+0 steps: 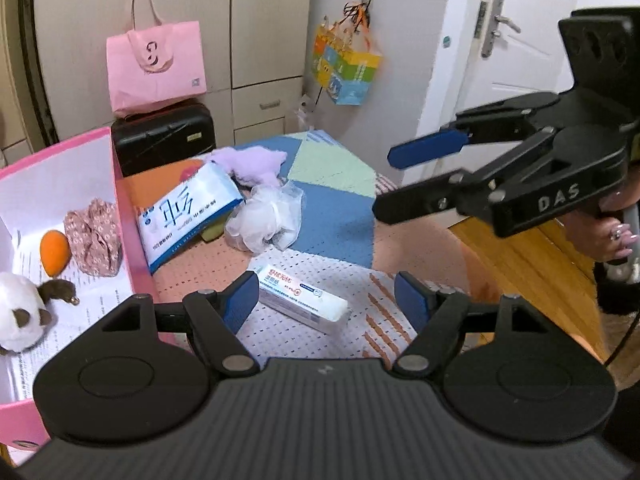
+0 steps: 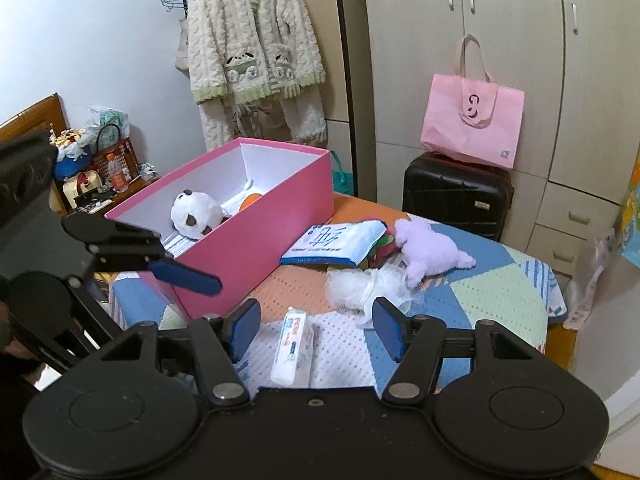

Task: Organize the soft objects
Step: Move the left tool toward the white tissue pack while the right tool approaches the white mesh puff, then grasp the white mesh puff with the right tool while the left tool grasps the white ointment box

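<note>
A pink box [image 1: 124,216] stands at the table's left and holds a panda plush [image 1: 16,316], an orange sponge [image 1: 54,252] and a floral cloth [image 1: 94,240]. Beside it on the table lie a blue-white tissue pack [image 1: 188,212], a purple plush [image 2: 428,252] and a white mesh puff [image 2: 360,288]. A small white tissue packet [image 1: 302,298] lies nearer. My left gripper [image 1: 326,304] hovers open over that packet, touching nothing. My right gripper [image 2: 316,332] is open too, with the same packet [image 2: 292,352] below its fingers, not gripped.
A black suitcase [image 2: 456,196] carrying a pink tote bag [image 2: 472,128] stands behind the table, against the wardrobe. A fleece coat [image 2: 252,40] hangs at the back left. The patchwork cover's edge [image 2: 556,304] drops to a wooden floor [image 1: 520,248]. A hand [image 1: 616,232] holds the right gripper.
</note>
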Demonstrator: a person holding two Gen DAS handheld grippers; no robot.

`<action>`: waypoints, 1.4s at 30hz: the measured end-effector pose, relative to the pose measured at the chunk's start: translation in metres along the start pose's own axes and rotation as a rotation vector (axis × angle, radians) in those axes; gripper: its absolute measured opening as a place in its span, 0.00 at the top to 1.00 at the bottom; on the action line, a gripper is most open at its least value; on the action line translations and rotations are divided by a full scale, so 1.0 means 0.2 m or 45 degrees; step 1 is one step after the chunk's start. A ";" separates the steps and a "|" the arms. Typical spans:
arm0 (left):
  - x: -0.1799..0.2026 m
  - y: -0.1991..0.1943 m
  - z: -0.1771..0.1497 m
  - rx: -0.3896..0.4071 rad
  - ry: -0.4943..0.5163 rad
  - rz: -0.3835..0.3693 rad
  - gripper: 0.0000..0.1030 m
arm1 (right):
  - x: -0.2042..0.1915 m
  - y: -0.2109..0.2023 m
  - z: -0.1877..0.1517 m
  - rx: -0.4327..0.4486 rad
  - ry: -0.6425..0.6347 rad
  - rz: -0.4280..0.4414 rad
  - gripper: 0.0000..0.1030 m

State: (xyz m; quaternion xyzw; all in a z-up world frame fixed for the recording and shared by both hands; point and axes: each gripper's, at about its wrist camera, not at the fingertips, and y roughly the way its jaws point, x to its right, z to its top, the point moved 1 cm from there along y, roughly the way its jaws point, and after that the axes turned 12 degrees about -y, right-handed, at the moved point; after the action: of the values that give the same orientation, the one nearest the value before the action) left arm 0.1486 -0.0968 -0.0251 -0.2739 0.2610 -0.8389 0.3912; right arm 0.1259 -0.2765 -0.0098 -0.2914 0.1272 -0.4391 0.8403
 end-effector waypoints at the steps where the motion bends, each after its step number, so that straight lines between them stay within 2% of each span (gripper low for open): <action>1: 0.00 0.03 0.00 -0.011 -0.007 0.004 0.28 | 0.01 0.02 -0.01 0.003 0.001 0.005 0.35; 8: -0.03 0.22 -0.04 -0.060 -0.080 0.041 0.28 | 0.11 0.21 -0.09 -0.031 0.072 0.069 0.34; 13: -0.06 0.29 -0.03 -0.015 -0.141 0.114 0.28 | 0.17 0.36 -0.13 -0.029 0.126 0.075 0.34; 17: -0.06 0.37 -0.04 -0.062 -0.183 0.127 0.28 | 0.19 0.43 -0.12 -0.003 0.073 -0.012 0.34; 22: -0.07 0.43 -0.06 -0.044 -0.236 0.184 0.28 | 0.19 0.51 -0.07 0.027 -0.017 -0.035 0.34; 26: -0.13 0.47 -0.08 -0.081 -0.356 0.177 0.29 | 0.19 0.60 -0.04 0.006 -0.082 -0.075 0.34; 29: -0.15 0.46 -0.09 -0.064 -0.375 0.172 0.37 | 0.18 0.67 -0.04 -0.021 -0.130 -0.088 0.31; 31: -0.15 0.46 -0.10 -0.060 -0.373 0.187 0.52 | 0.19 0.70 -0.05 -0.034 -0.133 -0.083 0.27; 32: -0.15 0.46 -0.10 -0.060 -0.369 0.198 0.57 | 0.19 0.72 -0.06 -0.039 -0.126 -0.078 0.23; 33: -0.16 0.46 -0.10 -0.057 -0.366 0.198 0.59 | 0.19 0.73 -0.07 -0.044 -0.117 -0.076 0.19; 38: -0.17 0.46 -0.11 -0.041 -0.402 0.189 0.61 | 0.18 0.77 -0.11 -0.077 -0.059 -0.046 0.19; 40: -0.17 0.45 -0.11 -0.032 -0.414 0.184 0.61 | 0.17 0.78 -0.13 -0.093 -0.034 -0.024 0.20; 41: -0.17 0.45 -0.11 -0.028 -0.416 0.182 0.62 | 0.17 0.79 -0.14 -0.103 -0.029 -0.018 0.30; 42: -0.17 0.45 -0.11 -0.024 -0.417 0.178 0.64 | 0.16 0.79 -0.16 -0.113 -0.027 -0.021 0.48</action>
State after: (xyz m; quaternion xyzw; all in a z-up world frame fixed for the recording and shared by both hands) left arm 0.1976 -0.1151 -0.1083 -0.3918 0.2202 -0.7513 0.4833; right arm 0.2355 -0.2441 -0.1287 -0.3341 0.1352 -0.4368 0.8242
